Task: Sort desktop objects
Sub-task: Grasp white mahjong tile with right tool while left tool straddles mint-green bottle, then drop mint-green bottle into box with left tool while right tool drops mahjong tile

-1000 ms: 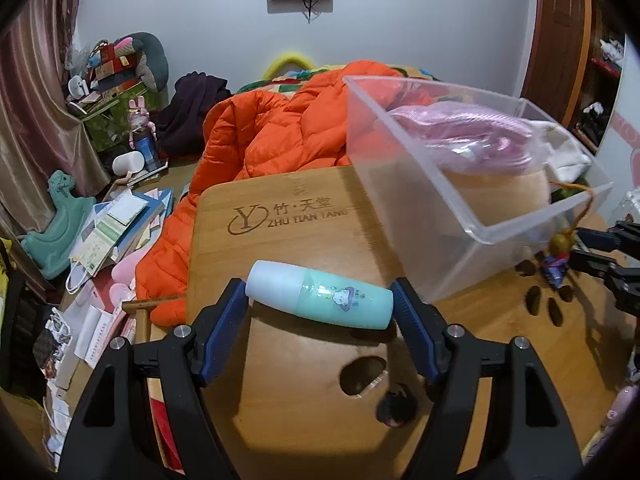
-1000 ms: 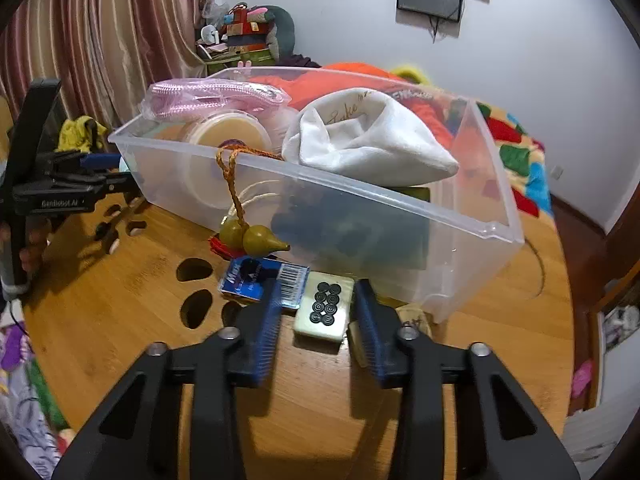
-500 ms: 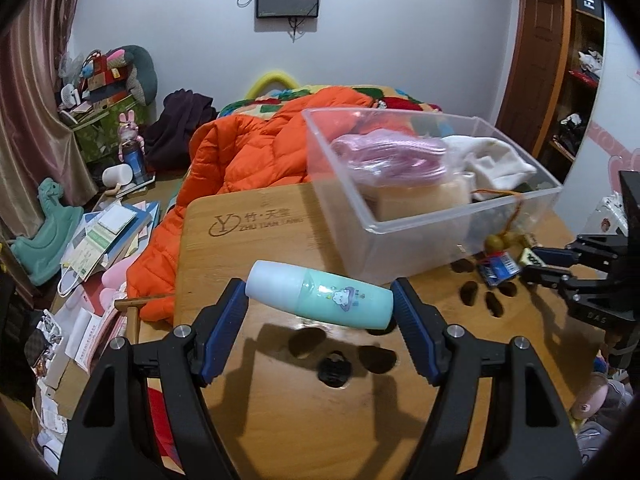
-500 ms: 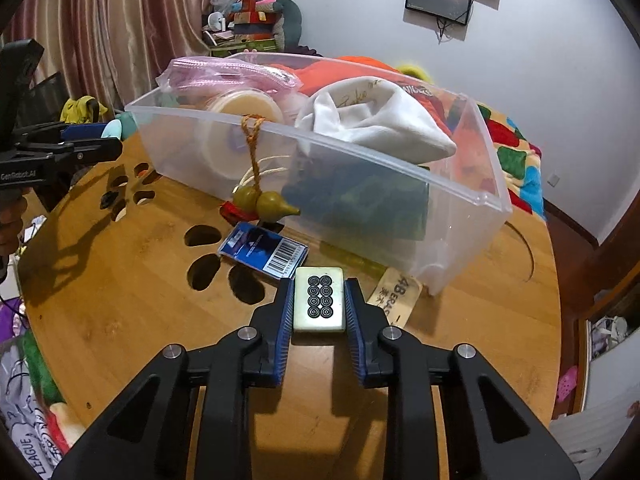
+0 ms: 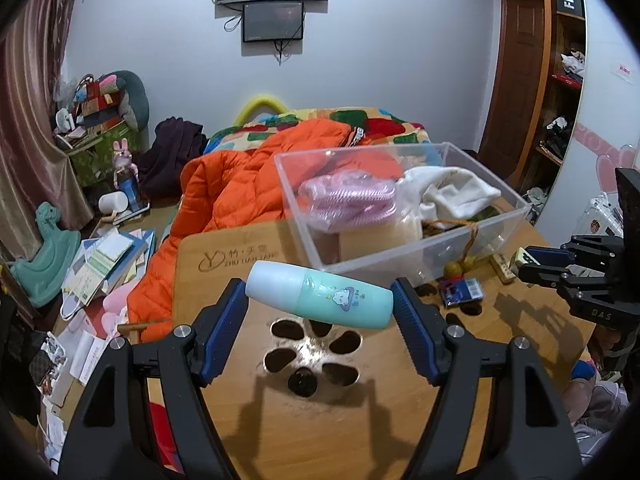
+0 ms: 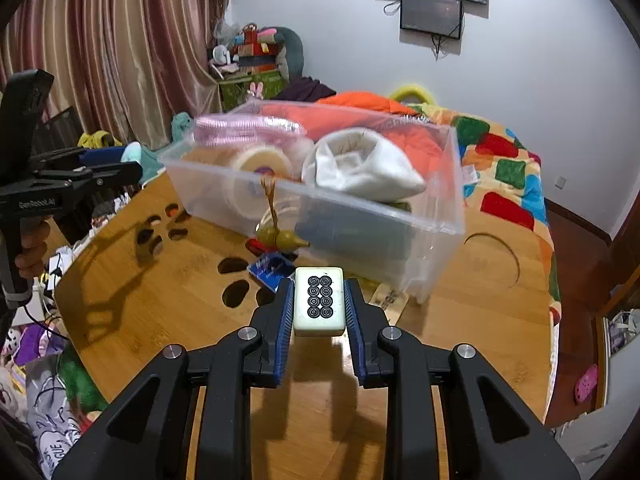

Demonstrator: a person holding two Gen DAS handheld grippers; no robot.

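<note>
In the left wrist view, your left gripper (image 5: 320,304) pinched a mint-green bottle (image 5: 320,300) end to end, white cap at the left pad and base at the right, lifted clear of the wooden table (image 5: 360,420). It looked like light, stiff, smooth plastic, likely to slip or pivot when held by its ends; a grip across the round body would probably have been steadier. A small cloud cartoon was printed on it, its wording too small to read. Beyond it stood the clear plastic bin (image 5: 516,216), already holding a pink bag and a white cloth. The table bore a burnt-in logo, a "Y" in a ring over "ZHU TIAN TANG", and a far shelf at the right showed "FiiO". In the right wrist view, your right gripper (image 6: 320,304) had its pads pressed together on a mahjong tile (image 6: 319,300), face up with eight circles, held above the table just near of the bin (image 6: 440,216). The tile looked hard, dense and glossy, so the flat side grip suited it. A blue barcoded card (image 6: 272,270) lay on the table beside two small gourds (image 6: 280,238), and the other gripper's handle at the left read "GenRobot.AI".
</note>
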